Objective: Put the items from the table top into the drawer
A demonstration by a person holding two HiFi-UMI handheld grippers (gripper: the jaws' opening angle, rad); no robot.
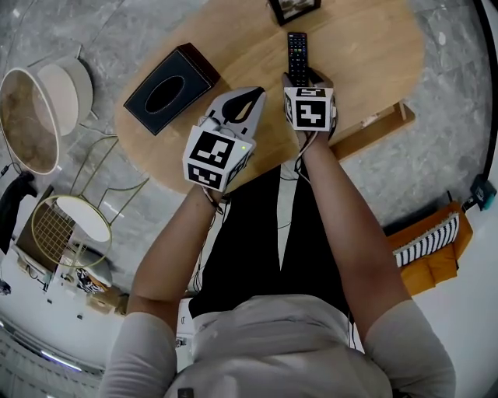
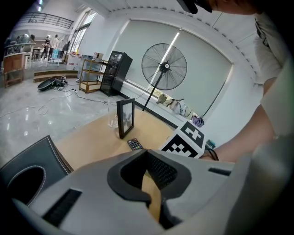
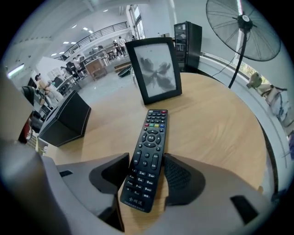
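A black remote point(image 1: 297, 48) lies lengthwise on the oval wooden table point(image 1: 366, 54). My right gripper point(image 1: 303, 78) points steeply down over its near end. In the right gripper view the remote point(image 3: 151, 147) lies between the jaws of that gripper point(image 3: 147, 160), which stand open on either side of it. My left gripper point(image 1: 257, 93) hovers to the left, between the remote and a black tissue box point(image 1: 170, 88). Its tips meet with nothing in them point(image 2: 147, 153). A black picture frame point(image 1: 294, 8) stands at the far edge.
A wooden drawer point(image 1: 381, 124) sticks out from the table's right side. Round side tables point(image 1: 31, 116) and a wire stool point(image 1: 66, 225) stand on the floor at the left. An orange seat with a striped cushion point(image 1: 432, 245) is at the right. A floor fan point(image 2: 164, 66) stands beyond the table.
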